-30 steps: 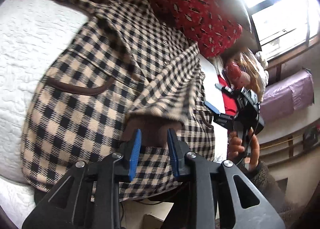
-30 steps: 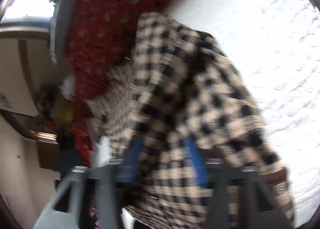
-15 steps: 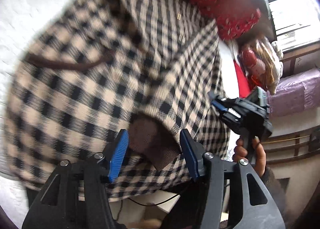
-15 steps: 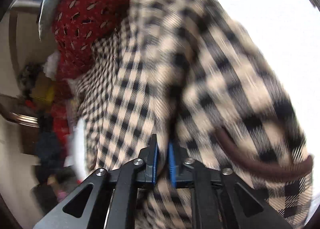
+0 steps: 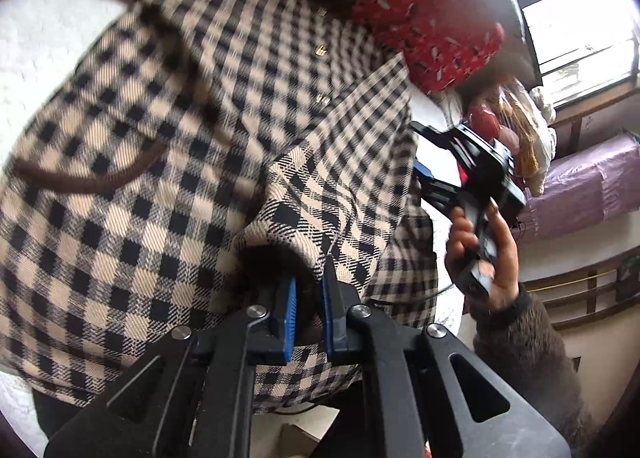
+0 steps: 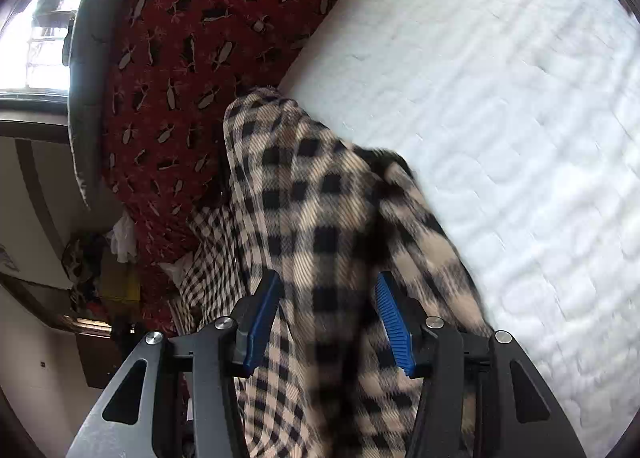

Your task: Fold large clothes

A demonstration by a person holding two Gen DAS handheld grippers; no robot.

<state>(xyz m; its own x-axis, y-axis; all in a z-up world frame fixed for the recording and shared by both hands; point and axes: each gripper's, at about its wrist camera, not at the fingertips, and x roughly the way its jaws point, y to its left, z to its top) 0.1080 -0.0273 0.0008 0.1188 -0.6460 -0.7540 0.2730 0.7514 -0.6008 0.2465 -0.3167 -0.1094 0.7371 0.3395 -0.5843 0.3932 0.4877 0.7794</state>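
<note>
Left gripper [image 5: 308,308]: we are pinching the checked coat [image 5: 168,186]'s brown-lined edge, jaws just closing.
Right gripper [image 6: 326,316]: we are spreading our jaws around the cloth, not pressing.
Care: we are keeping the pinch firm.

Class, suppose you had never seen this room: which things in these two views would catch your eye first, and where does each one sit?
First comes the big tan-and-black checked coat, spread over the white quilted bed and filling most of both views. Behind it, against the bed's far edge, lies a red patterned cushion. At the bottom of the left view, the left gripper has just closed on the coat's brown-lined edge, while the right gripper has just opened, its blue fingers either side of a fold.
</note>
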